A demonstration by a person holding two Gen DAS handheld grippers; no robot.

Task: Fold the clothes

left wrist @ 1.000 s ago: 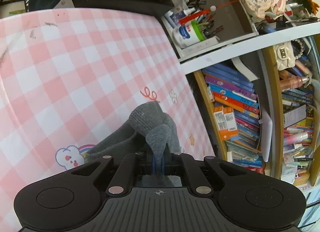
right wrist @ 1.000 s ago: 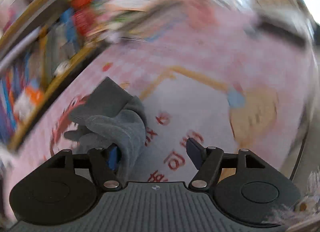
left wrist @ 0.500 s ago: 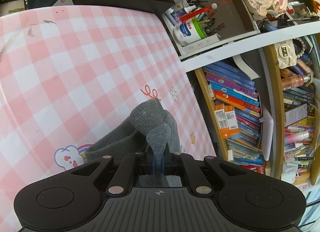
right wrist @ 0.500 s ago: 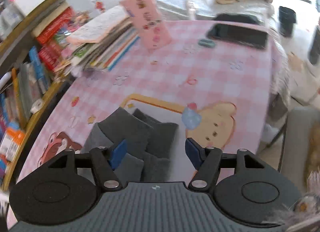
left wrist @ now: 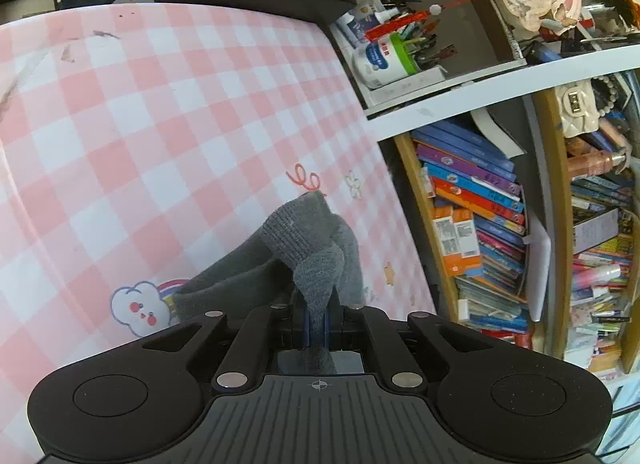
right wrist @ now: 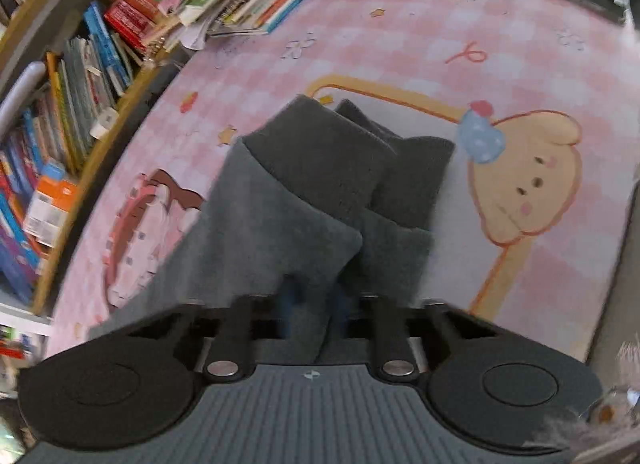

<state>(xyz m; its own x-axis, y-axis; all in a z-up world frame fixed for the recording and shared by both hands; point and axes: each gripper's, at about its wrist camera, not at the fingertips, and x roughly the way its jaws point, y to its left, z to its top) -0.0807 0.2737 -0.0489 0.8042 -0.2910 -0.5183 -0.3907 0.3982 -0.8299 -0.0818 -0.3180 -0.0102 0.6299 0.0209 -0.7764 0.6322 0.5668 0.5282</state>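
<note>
on the pink checked tablecloth (left wrist: pixel 160 124), you are pinching the grey knit garment (right wrist: pixel 320 184) in both the left claw (left wrist: pixel 318 322) and right claw (right wrist: pixel 314 304), its length stretching forward from each.

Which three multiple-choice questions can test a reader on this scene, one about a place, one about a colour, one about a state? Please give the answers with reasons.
1. Where does the grey sock lie?
A. on the pink checked tablecloth
B. on a bookshelf
C. on the floor

2. What colour is the sock?
A. white
B. grey
C. red

3. How is the left gripper?
A. open wide
B. out of view
C. shut on the sock

Answers:
1 A, checked cloth shows around the sock.
2 B, the knit is grey in both views.
3 C, its fingers pinch a grey fold.
</note>
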